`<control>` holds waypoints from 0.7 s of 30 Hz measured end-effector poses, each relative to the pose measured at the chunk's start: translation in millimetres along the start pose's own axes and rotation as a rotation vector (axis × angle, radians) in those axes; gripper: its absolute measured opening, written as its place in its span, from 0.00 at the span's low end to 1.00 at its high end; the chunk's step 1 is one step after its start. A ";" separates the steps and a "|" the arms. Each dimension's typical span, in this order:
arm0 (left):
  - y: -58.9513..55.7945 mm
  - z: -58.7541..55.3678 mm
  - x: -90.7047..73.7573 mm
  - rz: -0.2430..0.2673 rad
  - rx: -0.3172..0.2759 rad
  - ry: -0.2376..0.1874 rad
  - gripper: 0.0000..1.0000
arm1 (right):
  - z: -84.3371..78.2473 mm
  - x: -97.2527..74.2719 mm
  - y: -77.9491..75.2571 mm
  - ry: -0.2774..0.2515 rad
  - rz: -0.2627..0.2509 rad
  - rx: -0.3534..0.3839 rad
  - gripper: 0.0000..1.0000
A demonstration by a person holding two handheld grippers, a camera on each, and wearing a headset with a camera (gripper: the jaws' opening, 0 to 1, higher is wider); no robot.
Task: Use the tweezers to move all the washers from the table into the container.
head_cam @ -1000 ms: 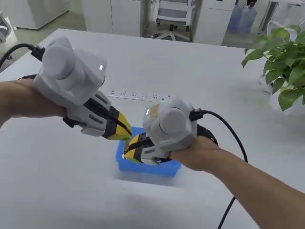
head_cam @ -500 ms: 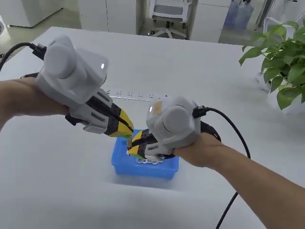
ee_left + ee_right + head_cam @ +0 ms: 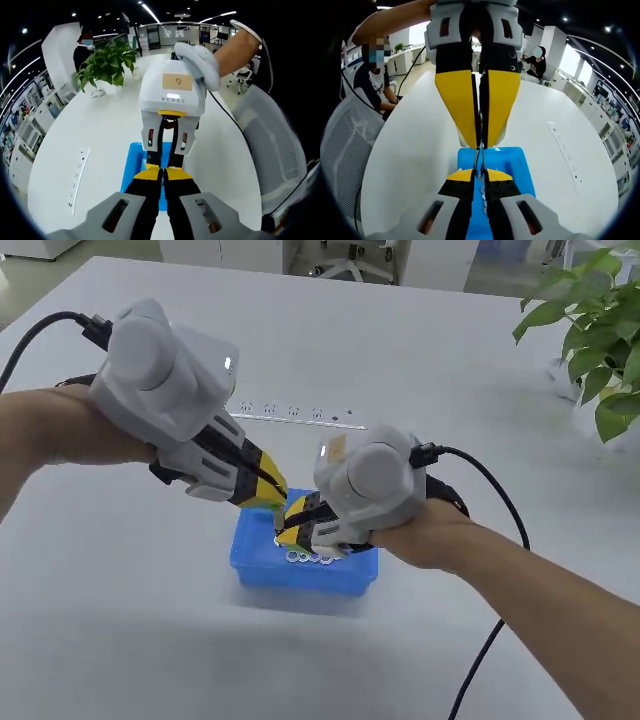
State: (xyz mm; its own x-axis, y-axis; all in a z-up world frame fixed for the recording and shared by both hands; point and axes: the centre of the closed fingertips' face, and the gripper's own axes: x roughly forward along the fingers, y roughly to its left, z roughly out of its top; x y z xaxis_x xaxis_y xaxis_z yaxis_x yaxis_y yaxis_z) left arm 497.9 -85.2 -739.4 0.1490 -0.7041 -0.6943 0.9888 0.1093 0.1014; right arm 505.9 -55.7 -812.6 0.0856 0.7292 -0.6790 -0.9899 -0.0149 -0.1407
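your blue container point(image 3: 300, 578) sits upright and open-topped, with several small silver washers point(image 3: 312, 558) clustered inside. the thin metal tweezers point(image 3: 479, 150) are right over its opening.

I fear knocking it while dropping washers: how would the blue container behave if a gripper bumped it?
The blue container is low and wide, so it probably won't tip. It looks like thin plastic on the smooth table, holding few washers, so it would likely slide easily.
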 end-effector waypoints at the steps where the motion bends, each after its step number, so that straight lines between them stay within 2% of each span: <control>1: 1.1 -1.7 2.3 -0.001 0.000 0.000 0.05 | -2.2 1.8 -0.7 0.002 0.004 0.004 0.09; 12: 10.4 -16.7 17.2 -0.002 -0.018 0.007 0.05 | -16.8 15.9 -6.5 0.013 0.025 0.022 0.09; 21: 12.8 -24.7 25.2 -0.009 -0.030 0.011 0.05 | -25.1 23.8 -6.6 0.019 0.040 0.031 0.10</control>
State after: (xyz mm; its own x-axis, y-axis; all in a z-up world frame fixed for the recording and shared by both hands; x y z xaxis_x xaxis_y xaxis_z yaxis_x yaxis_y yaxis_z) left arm 514.2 -84.2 -773.2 0.1403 -0.6971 -0.7032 0.9895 0.1242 0.0744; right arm 517.4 -55.4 -845.9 0.0477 0.7150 -0.6975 -0.9956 -0.0223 -0.0910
